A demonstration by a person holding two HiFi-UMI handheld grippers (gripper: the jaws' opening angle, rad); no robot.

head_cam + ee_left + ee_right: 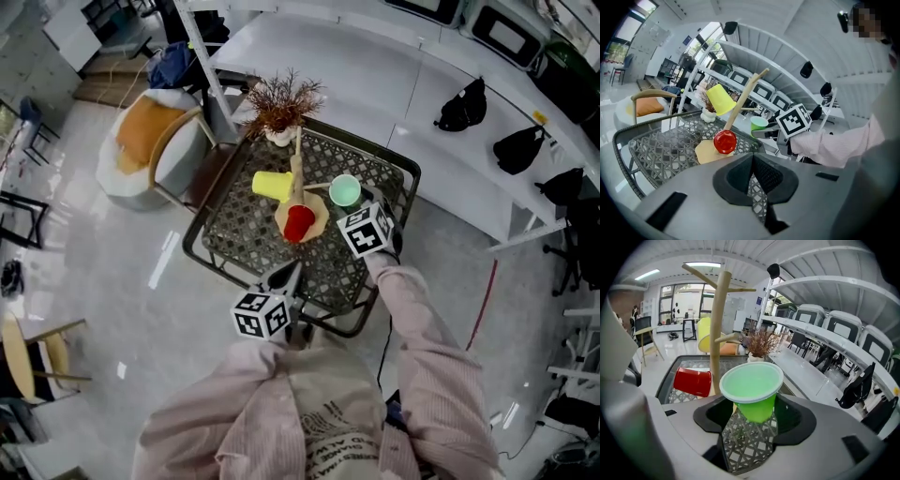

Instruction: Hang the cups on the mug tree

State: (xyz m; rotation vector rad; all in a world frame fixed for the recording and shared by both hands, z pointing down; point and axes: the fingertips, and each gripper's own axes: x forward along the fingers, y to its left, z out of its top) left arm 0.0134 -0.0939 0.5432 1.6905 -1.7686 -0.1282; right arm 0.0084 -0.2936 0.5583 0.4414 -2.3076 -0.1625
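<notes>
A wooden mug tree (296, 173) stands in the middle of the lattice table (234, 234). A yellow cup (272, 186) hangs on a branch at its left. Low by the trunk, a red cup (299, 223) lies on its side above the round base. My right gripper (353, 202) is shut on a green cup (752, 385), held mouth-up just right of the trunk (717, 324) and clear of the branches. The left gripper (286, 278) hovers at the table's near edge, its pads (761, 176) together with nothing between them, pointing at the red cup (725, 141).
A small pot of dried twigs (281, 103) stands at the table's far edge. A chair with an orange cushion (155, 141) is to the left. A long white counter with black bags (464, 108) runs behind and to the right.
</notes>
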